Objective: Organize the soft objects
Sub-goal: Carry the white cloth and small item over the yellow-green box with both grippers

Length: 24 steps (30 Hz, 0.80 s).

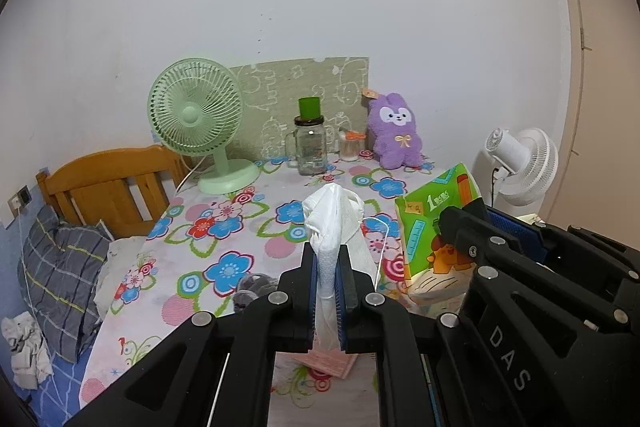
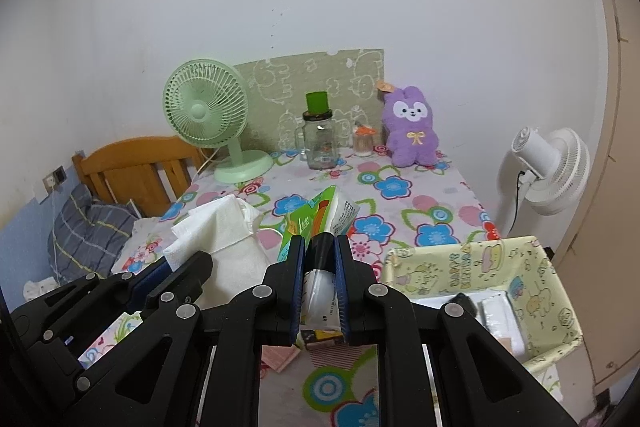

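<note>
My left gripper [image 1: 326,251] is shut on a crumpled white tissue [image 1: 334,215], which sticks up above the floral tablecloth [image 1: 240,227]. In the right wrist view that tissue [image 2: 224,235] hangs at the left, in the left gripper [image 2: 180,267]. My right gripper [image 2: 320,241] is shut on the end of a green tissue pack [image 2: 316,215], held off the table. In the left wrist view the pack [image 1: 432,227] shows at the right, beside the right gripper [image 1: 480,221]. A purple plush rabbit [image 2: 412,131] sits upright at the table's back right.
A yellow fabric basket [image 2: 552,267] with small items stands at the table's near right. A green desk fan [image 2: 208,115], a glass jar mug [image 2: 320,143] and a small pot line the back. A white floor fan [image 2: 552,163] stands right; a bed with pillow [image 1: 60,267] lies left.
</note>
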### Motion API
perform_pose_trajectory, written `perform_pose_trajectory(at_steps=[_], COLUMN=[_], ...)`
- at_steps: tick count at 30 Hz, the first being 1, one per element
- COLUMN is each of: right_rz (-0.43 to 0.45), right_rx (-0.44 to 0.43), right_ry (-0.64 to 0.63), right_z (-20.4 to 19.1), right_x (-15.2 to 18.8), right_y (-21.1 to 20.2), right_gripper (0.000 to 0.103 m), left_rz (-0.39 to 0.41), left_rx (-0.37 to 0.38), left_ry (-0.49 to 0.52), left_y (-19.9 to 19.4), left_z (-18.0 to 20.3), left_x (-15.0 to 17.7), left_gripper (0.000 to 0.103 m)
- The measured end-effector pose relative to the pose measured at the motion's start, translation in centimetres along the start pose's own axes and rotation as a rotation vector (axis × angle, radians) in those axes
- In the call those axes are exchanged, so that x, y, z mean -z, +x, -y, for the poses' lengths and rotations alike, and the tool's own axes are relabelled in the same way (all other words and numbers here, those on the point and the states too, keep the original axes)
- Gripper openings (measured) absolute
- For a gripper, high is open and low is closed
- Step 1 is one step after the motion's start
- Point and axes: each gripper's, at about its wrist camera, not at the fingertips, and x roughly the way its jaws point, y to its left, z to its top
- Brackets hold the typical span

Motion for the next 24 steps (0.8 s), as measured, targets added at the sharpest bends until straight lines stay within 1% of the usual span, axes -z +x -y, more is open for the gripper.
perform_pose_trajectory(at_steps=[11, 24], right_rz=[0.014, 0.007], right_rx=[0.040, 0.089], right_ry=[0.011, 0.036], right_z=[3.4, 7.6], right_x=[-0.1, 0.4], right_y=[-1.0, -1.3], right_gripper=[0.017, 0.017], left_rz=[0.009, -0.007], left_rx=[0.045, 0.108], left_ry=[0.028, 0.068], left_y=[0.2, 1.1], left_z=[3.5, 7.9], left_x=[-0.5, -0.7], left_gripper=[0.005, 0.005])
